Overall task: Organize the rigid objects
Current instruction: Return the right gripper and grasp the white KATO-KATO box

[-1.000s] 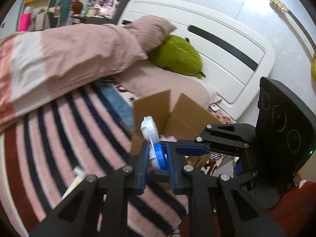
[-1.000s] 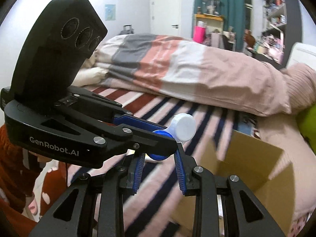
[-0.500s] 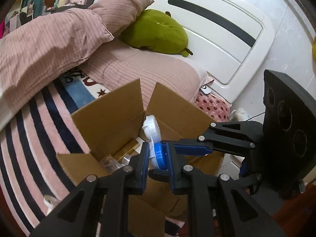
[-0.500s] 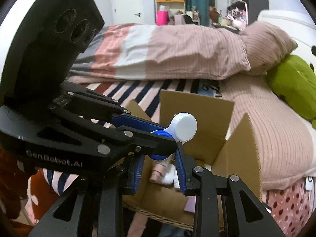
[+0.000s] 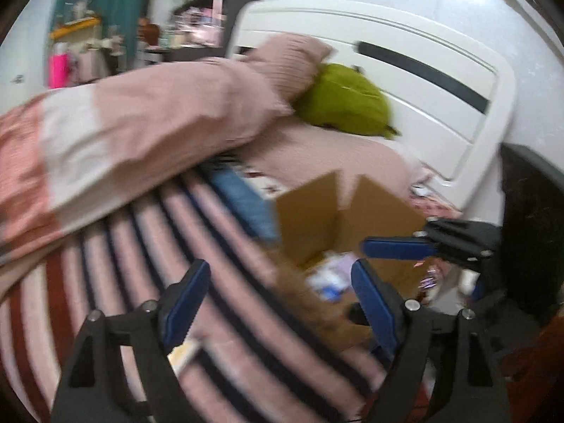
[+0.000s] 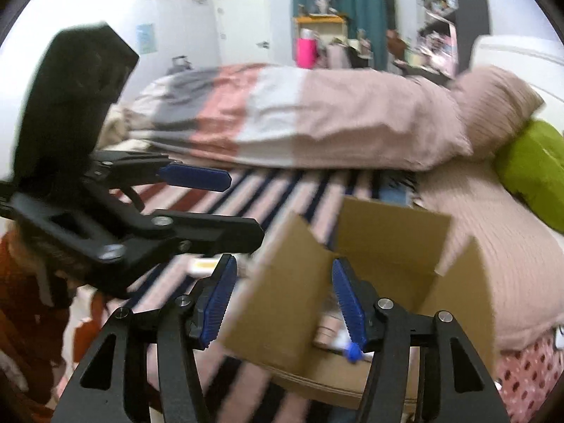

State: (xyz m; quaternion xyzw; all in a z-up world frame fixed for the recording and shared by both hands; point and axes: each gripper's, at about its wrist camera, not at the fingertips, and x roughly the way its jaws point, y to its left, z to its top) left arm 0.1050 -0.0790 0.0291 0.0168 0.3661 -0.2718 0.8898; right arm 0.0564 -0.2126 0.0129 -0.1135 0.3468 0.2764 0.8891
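Both jaws stand apart and empty: the left hand-held gripper (image 5: 278,292) hovers over the striped bed (image 5: 105,264), the right hand-held gripper (image 6: 282,296) just above the open cardboard box (image 6: 387,246). Several small items, one with a blue cap (image 6: 352,352), already lie inside the box, though blur hides what they are. At least one pale object (image 6: 202,266) lies on the bed beside the box, so I judge the sorting partly done.

Motion blur leaves no text, label or number readable anywhere.
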